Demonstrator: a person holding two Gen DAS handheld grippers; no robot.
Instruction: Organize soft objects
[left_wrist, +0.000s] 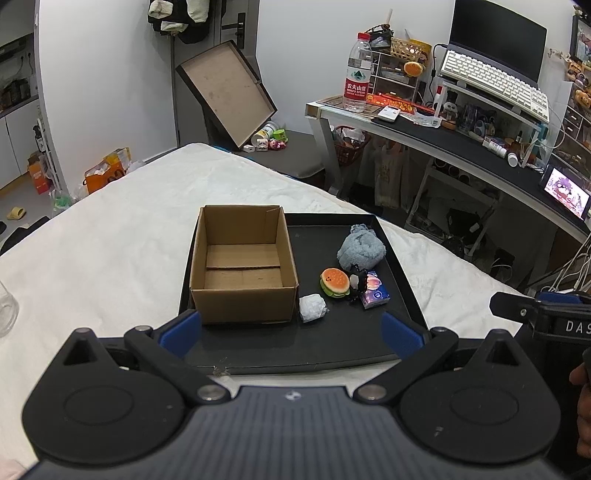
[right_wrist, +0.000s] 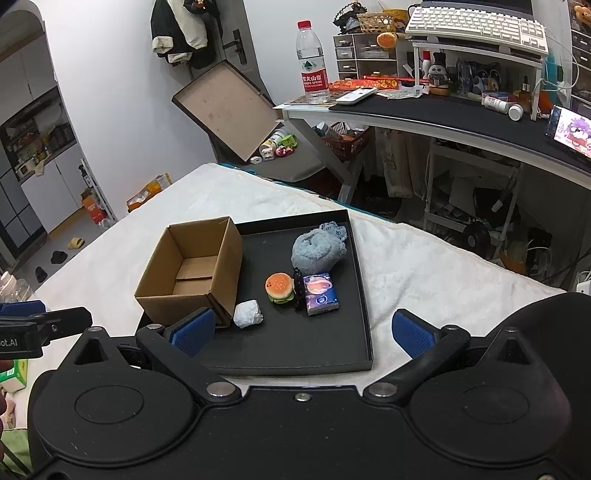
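Both the left gripper (left_wrist: 291, 334) and right gripper (right_wrist: 303, 328) hung spread and empty, the crumpled white wad (right_wrist: 248, 314) just ahead beside the empty cardboard box (right_wrist: 192, 273); pinching it gently across its middle looked wisest.

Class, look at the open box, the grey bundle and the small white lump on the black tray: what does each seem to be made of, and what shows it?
Box: brown corrugated cardboard, matte, with folded flaps and raw edges.
Grey bundle: probably terry or fleece cloth, fuzzy and rumpled.
White lump: likely crumpled tissue or paper, going by its creases.
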